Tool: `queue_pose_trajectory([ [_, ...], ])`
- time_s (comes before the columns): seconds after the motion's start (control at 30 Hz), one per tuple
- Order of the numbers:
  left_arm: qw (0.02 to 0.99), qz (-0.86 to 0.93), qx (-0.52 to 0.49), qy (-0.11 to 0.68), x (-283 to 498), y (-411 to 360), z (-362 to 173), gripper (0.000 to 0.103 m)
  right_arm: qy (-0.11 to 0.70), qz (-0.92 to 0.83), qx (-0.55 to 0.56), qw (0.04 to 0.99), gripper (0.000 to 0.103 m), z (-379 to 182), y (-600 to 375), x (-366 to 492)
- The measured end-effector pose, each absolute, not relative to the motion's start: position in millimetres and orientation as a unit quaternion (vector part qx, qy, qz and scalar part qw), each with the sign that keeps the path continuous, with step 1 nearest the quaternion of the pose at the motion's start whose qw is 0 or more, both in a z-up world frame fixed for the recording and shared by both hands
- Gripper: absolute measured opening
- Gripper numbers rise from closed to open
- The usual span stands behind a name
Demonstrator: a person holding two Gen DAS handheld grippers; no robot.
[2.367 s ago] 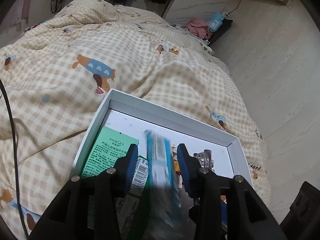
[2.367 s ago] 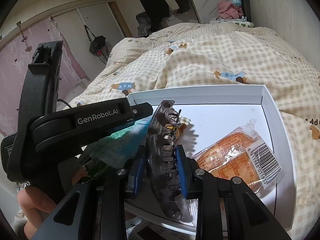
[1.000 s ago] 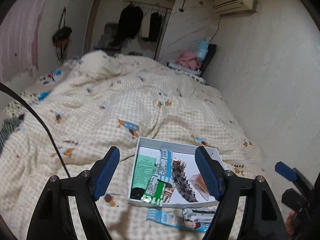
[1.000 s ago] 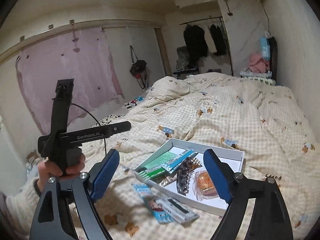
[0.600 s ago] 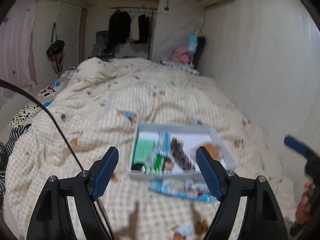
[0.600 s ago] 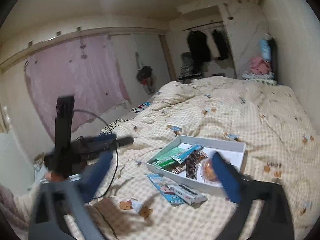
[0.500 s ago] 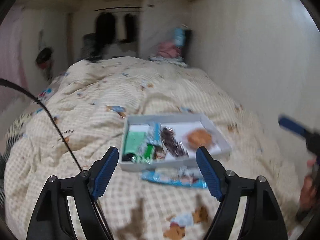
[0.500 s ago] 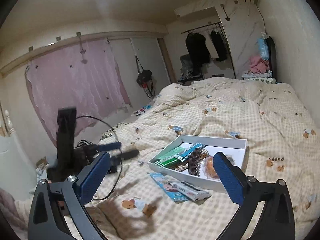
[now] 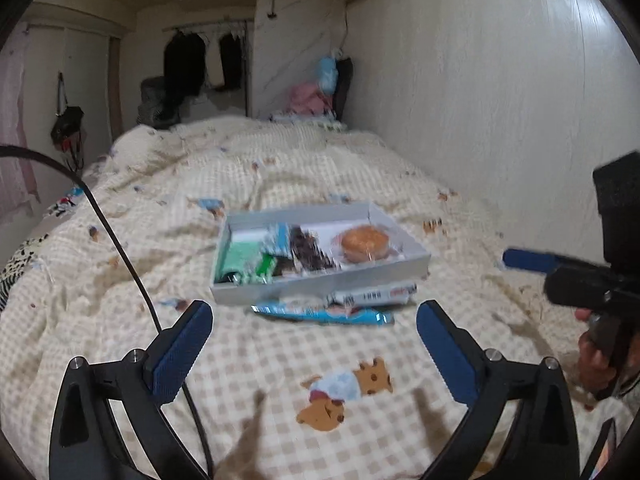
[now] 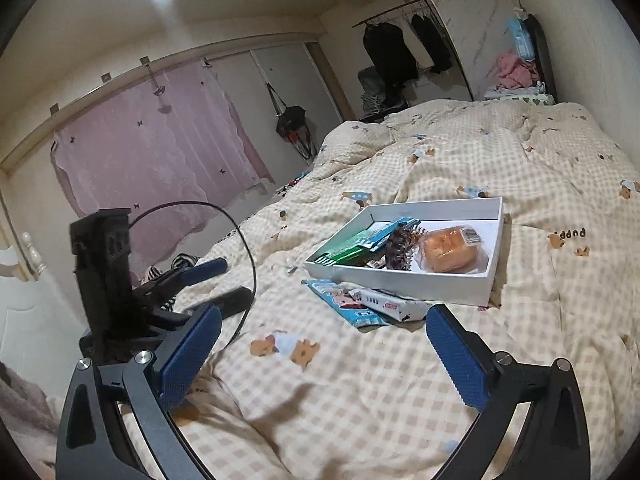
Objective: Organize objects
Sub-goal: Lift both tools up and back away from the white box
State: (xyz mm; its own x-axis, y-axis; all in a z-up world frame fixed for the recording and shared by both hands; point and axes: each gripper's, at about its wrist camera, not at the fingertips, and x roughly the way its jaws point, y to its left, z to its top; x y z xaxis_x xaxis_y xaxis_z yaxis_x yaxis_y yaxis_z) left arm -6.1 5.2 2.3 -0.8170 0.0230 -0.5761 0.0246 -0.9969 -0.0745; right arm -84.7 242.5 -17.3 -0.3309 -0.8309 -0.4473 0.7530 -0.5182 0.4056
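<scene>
Packets (image 10: 370,304) lie loose on the quilt (image 10: 360,380) at 6 o'clock of the white box (image 10: 400,280) — light, crinkly, likely slippery, best pinched at an edge — while left gripper (image 9: 310,354) and right gripper (image 10: 322,354) gape empty.

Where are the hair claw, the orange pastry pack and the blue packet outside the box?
hair claw (image 10: 401,248), right wrist view, middle of its dark toothed body.
orange pastry pack (image 10: 449,254), right wrist view, centre of the pastry.
blue packet (image 10: 347,303), right wrist view, its flat printed face.
</scene>
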Motion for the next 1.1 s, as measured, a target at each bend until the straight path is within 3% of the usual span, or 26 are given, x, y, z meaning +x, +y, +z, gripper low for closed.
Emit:
queue_pose_trajectory([
  [0.27,0.008,-0.914,0.404,0.047,-29,4,-39,0.102,-0.084,-0.824,0.308,0.467,0.103,-30,251,-88],
  [0.83,0.01,-0.905,0.421,0.06,-32,0,-48,0.102,-0.109,-0.816,0.353,0.444,0.103,-67,251,-93],
  [1.1,-0.073,-0.897,0.437,0.014,-52,17,-38,0.1,-0.116,-0.815,0.36,0.439,0.103,-70,253,-96],
])
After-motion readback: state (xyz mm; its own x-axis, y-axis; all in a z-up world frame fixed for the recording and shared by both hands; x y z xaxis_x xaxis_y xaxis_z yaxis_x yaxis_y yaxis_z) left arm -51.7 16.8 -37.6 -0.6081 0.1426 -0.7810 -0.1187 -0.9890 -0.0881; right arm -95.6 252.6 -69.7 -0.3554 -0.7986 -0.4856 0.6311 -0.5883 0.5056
